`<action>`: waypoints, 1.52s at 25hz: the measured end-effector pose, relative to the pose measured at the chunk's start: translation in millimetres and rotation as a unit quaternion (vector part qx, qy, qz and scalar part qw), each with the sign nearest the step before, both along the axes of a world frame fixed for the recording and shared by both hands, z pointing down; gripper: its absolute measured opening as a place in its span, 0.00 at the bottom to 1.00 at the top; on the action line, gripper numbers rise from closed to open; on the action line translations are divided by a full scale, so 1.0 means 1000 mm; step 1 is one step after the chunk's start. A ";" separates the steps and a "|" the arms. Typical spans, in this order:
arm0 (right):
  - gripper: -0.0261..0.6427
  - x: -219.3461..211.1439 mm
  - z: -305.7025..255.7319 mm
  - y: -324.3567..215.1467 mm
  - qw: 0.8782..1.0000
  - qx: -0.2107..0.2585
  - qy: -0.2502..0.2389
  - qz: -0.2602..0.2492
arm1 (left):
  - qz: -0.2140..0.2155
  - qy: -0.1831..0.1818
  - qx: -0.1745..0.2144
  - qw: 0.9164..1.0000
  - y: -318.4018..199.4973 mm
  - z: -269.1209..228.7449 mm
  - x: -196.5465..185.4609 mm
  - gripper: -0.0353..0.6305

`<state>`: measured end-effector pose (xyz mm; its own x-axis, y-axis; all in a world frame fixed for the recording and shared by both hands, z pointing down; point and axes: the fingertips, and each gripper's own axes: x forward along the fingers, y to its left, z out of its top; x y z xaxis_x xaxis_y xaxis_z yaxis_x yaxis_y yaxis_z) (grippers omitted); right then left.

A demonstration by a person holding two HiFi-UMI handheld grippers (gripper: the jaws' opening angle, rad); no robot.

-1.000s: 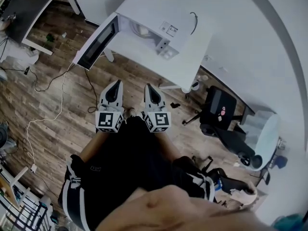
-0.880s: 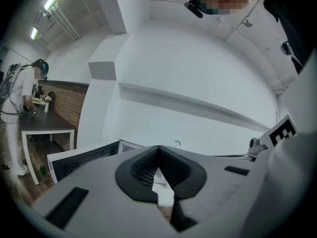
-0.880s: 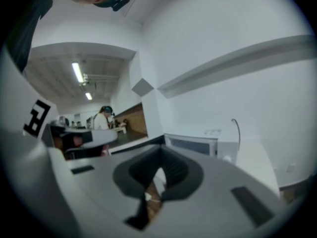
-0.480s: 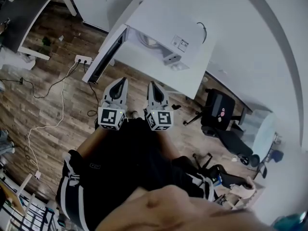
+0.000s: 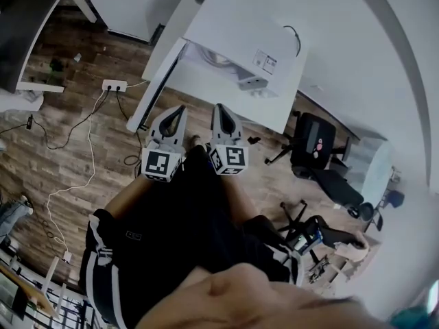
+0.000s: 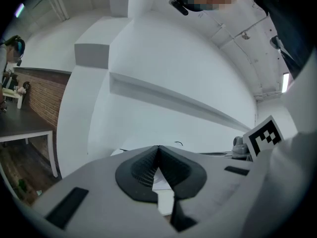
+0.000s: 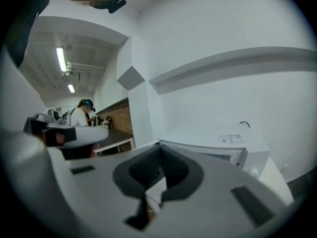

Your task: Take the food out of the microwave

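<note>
Door (image 5: 155,86): swung wide off the table's (image 5: 226,100) left edge.
Left gripper (image 5: 177,112): jaws together, empty, short of the near edge.
Food (image 5: 214,58): pale round shape inside the microwave (image 5: 254,40), detail unclear.
Right gripper (image 5: 219,110): pinched closed, empty.
Advice: spread jaws first, then reach in level, clear of the door.

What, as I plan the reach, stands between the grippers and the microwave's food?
Nothing visible does. The microwave has its door swung open leftward, beside the left gripper; the right gripper faces the cavity. A pale shape inside may be food.
</note>
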<state>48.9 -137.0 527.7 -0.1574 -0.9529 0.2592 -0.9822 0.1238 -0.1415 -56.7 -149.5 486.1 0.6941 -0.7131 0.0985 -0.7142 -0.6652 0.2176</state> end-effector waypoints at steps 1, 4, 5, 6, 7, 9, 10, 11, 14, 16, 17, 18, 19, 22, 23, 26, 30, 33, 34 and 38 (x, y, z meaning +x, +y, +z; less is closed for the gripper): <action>0.09 0.000 0.001 -0.002 1.000 -0.001 0.002 0.001 | 0.001 0.005 -0.003 1.000 -0.002 -0.002 0.000 0.10; 0.09 0.003 0.005 -0.012 1.000 -0.003 0.006 0.002 | 0.004 0.017 -0.007 1.000 -0.010 -0.006 0.002 0.10; 0.09 0.005 0.006 -0.017 1.000 -0.002 0.010 0.001 | 0.004 0.015 -0.003 1.000 -0.014 -0.006 0.003 0.10; 0.09 0.007 0.007 -0.021 1.000 0.000 0.014 0.000 | 0.004 0.013 -0.001 1.000 -0.016 -0.006 0.004 0.10; 0.09 0.009 0.009 -0.025 1.000 0.000 0.019 -0.002 | 0.002 0.012 0.000 1.000 -0.019 -0.006 0.006 0.10; 0.09 0.015 0.016 -0.034 1.000 -0.004 0.028 -0.009 | -0.004 0.014 0.001 1.000 -0.024 -0.008 0.010 0.10; 0.09 0.019 0.022 -0.038 0.999 -0.008 0.029 -0.012 | -0.008 0.015 0.002 1.000 -0.027 -0.009 0.012 0.10; 0.09 0.022 0.028 -0.041 0.999 -0.012 0.028 -0.015 | -0.012 0.015 0.003 1.000 -0.028 -0.009 0.014 0.10; 0.09 0.031 0.041 -0.053 0.999 -0.018 0.025 -0.020 | -0.014 0.015 0.011 1.000 -0.037 -0.020 0.023 0.10; 0.13 0.038 0.055 -0.063 0.999 -0.025 0.029 -0.023 | -0.015 0.009 0.017 1.000 -0.042 -0.019 0.030 0.10; 0.18 0.041 0.063 -0.068 0.999 -0.031 0.032 -0.024 | -0.016 0.009 0.019 1.000 -0.045 -0.020 0.034 0.10; 0.19 0.045 0.071 -0.073 0.998 -0.036 0.035 -0.025 | -0.019 0.011 0.019 1.000 -0.048 -0.022 0.038 0.10; 0.19 0.047 0.079 -0.078 0.998 -0.043 0.038 -0.027 | -0.022 0.012 0.016 1.000 -0.050 -0.022 0.042 0.10; 0.21 0.054 0.102 -0.088 0.996 -0.074 0.042 -0.038 | -0.027 0.012 0.009 1.000 -0.054 -0.017 0.054 0.10; 0.22 0.057 0.110 -0.093 0.995 -0.077 0.043 -0.042 | -0.029 0.014 0.007 0.999 -0.055 -0.017 0.057 0.10; 0.24 0.065 0.130 -0.106 0.995 -0.081 0.043 -0.048 | -0.031 0.012 0.002 0.999 -0.057 -0.013 0.066 0.10; 0.28 0.072 0.149 -0.120 0.993 -0.096 0.042 -0.051 | -0.032 0.004 -0.006 0.999 -0.059 -0.008 0.075 0.10; 0.30 0.075 0.162 -0.131 0.992 -0.102 0.045 -0.053 | -0.035 0.007 -0.011 0.999 -0.064 -0.007 0.079 0.10; 0.30 0.076 0.167 -0.134 0.992 -0.105 0.046 -0.053 | -0.036 0.007 -0.012 0.999 -0.065 -0.005 0.080 0.10; 0.35 0.077 0.189 -0.148 0.990 -0.118 0.048 -0.058 | -0.042 0.005 -0.017 0.999 -0.071 -0.001 0.082 0.10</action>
<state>126.3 -284.8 717.1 -0.2262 -0.8407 0.4920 -0.9736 0.2112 -0.0866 25.1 -220.6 485.0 0.6332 -0.7651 0.1167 -0.7647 -0.5952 0.2468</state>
